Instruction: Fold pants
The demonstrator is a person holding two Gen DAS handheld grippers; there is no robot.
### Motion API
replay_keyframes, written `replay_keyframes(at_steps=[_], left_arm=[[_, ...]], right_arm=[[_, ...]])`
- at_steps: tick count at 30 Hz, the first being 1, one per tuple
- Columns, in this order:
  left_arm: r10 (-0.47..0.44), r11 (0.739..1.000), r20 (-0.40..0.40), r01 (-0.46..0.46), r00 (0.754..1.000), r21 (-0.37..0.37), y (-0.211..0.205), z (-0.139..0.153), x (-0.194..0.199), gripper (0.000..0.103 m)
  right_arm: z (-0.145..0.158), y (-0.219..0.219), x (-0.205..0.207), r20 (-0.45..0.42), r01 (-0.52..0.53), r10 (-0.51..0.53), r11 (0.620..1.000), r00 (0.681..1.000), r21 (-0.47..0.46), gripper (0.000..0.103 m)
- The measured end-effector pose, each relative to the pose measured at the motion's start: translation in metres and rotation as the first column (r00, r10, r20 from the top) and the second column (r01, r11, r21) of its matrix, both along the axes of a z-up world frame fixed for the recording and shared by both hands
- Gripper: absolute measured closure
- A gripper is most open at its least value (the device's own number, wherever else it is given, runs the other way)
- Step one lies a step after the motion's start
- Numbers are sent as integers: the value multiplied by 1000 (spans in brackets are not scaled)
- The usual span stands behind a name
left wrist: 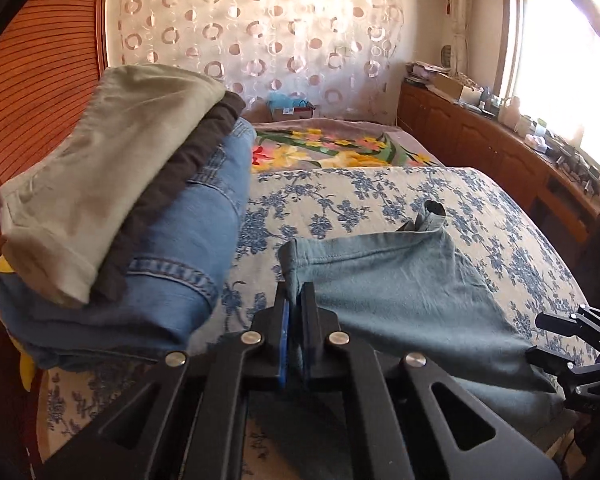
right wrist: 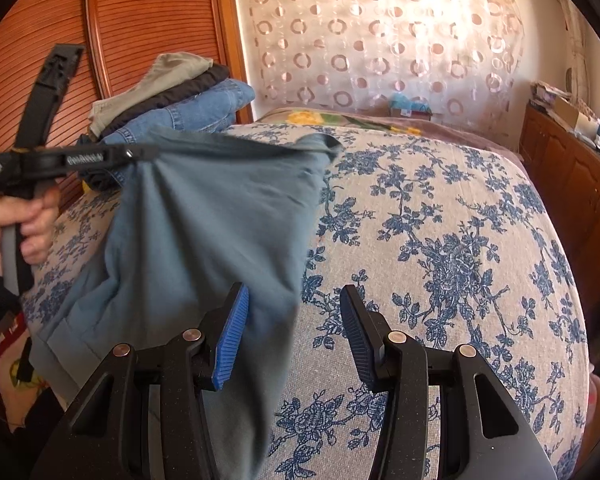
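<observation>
Pinching pants (left wrist: 400, 292) hem in left gripper (left wrist: 296, 304), lifted off bed (left wrist: 380, 192)

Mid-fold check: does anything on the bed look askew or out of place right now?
Only the teal pants: bunched and pulled up off the bedspread by one edge, pinched in the left gripper. The right gripper is open, holding nothing. The folded stack looks tidy.

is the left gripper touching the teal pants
Touching. The left wrist view shows the left gripper shut on a corner of the teal pants; the right wrist view shows the cloth pulled taut from its tips.
</observation>
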State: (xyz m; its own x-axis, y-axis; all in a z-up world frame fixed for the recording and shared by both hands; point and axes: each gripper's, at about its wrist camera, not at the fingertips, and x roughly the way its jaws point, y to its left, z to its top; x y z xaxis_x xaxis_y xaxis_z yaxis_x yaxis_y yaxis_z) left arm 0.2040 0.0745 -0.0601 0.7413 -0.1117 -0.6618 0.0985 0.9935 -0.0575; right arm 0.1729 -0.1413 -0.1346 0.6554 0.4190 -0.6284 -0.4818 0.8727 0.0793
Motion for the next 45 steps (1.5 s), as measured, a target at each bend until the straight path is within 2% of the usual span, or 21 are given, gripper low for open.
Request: replay_keyframes(at_steps=[6,10,13,15,19,21,23,25,40,45], left_arm=[[-12,999,-37,11,999,-32,7,-9,-3,97],[-21,999,-40,20,999,-25,3,-13,-12,93],[-36,999,-41,35,999,-14,-2,-14,-18,81],[-47,999,-32,46,998,-4,-5,-14,-25,65],[-79,997,-31,80,996,14,-13,-15,-36,61],[-93,995,-28,93,995,23,-18,-16,-42,46],[-113,993,-24,114,993,11,-21,-18,-49,36],[-133,991,-43,133,990,4,-25,-21,-51,31],[-145,989,-63,146,987,6,-39,-34,-88,29],[-149,989,-76,149,986,-7,-43,-40,-106,29]], right_arm=[[-1,0,0,-3,-2,2,1000,1000,-2,55],[-1,0,0,-4,-2,2,1000,1000,-2,55],[0,0,0,-3,-2,2,1000,1000,-2,55],[-1,1,1,-2,-2,2,1000,1000,-2,55],[-1,0,1,-1,-2,2,1000,1000,-2,55],[-1,1,1,-2,-1,1,1000,1000,-2,55],[-1,1,1,-2,-1,1,1000,1000,-2,55],[-1,0,1,-1,-2,2,1000,1000,-2,55],[-1,1,0,0,-1,1,1000,1000,-2,55],[4,1,-4,28,16,-15,1000,999,-20,55]])
